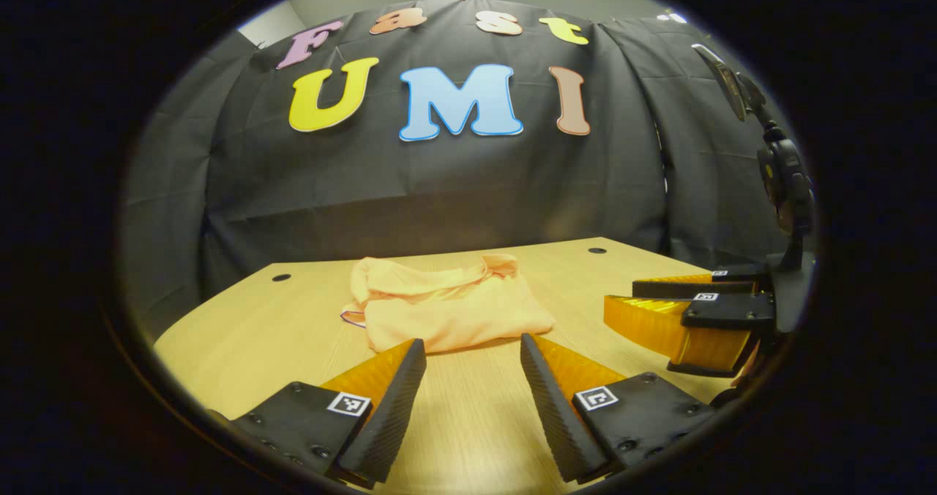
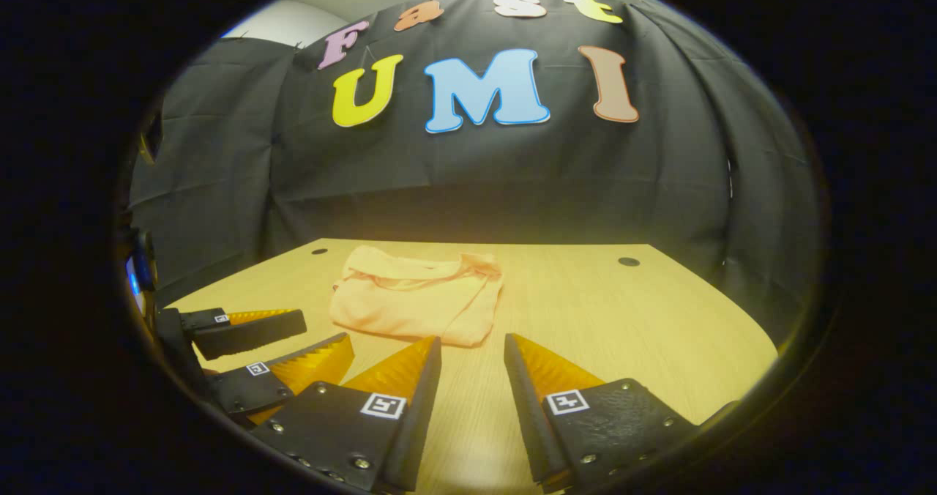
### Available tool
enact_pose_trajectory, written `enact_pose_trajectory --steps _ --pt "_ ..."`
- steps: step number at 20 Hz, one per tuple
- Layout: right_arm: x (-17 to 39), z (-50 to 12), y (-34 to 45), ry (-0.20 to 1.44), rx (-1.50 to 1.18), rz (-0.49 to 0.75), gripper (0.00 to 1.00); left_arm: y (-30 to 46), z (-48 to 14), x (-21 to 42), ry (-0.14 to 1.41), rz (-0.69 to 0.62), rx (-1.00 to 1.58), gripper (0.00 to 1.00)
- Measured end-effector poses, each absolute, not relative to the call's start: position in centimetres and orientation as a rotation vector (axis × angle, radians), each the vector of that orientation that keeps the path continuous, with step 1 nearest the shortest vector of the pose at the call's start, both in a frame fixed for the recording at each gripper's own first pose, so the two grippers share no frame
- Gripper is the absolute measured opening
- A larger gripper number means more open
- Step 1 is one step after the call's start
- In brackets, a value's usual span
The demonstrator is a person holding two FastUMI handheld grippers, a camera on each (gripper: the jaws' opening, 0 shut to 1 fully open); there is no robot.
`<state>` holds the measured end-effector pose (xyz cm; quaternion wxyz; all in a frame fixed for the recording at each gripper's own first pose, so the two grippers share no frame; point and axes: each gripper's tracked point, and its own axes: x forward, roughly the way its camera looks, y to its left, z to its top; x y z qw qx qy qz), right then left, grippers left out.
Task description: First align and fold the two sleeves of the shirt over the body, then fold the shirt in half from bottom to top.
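Peach-orange cloth, a soft folded shirt [image 1: 450, 304], lies on the pale wood-grain table [image 1: 249, 334] just ahead of both my claws, towards the far edge where the black cloth wall [image 1: 439, 180] hangs. It sits as a compact, slightly rumpled bundle, collar end away from me, its near edge straight across the tabletop.

In the left gripper view my left gripper [image 1: 472, 348] hovers low over the bare wood in front of the shirt, its two fingers spread well apart with nothing between them; their tips come close to the shirt's near edge, though I cannot tell whether they touch it. Off to its right, in the same view, my right gripper [image 1: 622, 299] sits near the table's edge, fingers parted and holding nothing.

In the right gripper view the right gripper [image 2: 472, 348] points at the shirt [image 2: 417, 301] from just short of it, fingers wide. Small dark round holes [image 2: 628, 261] mark the table's far corners
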<state>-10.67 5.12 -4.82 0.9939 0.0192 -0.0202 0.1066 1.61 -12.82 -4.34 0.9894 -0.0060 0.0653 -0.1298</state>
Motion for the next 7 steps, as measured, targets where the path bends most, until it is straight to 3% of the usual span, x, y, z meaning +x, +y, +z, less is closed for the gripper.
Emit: enact_pose_trajectory --steps 1,3,7 --pt "-10.87 -4.88 5.04 -0.048 0.040 0.211 0.55 -12.83 -4.51 1.39 0.132 -0.256 -0.013 0.91" --pt "-11.12 -4.98 4.90 -0.065 0.045 0.205 0.56 -12.81 -4.30 1.32 0.113 -0.248 -0.007 0.86" --pt "-11.16 -5.18 4.93 -0.084 0.076 0.197 0.56 -12.45 -3.98 0.90 0.090 -0.232 -0.015 0.91"
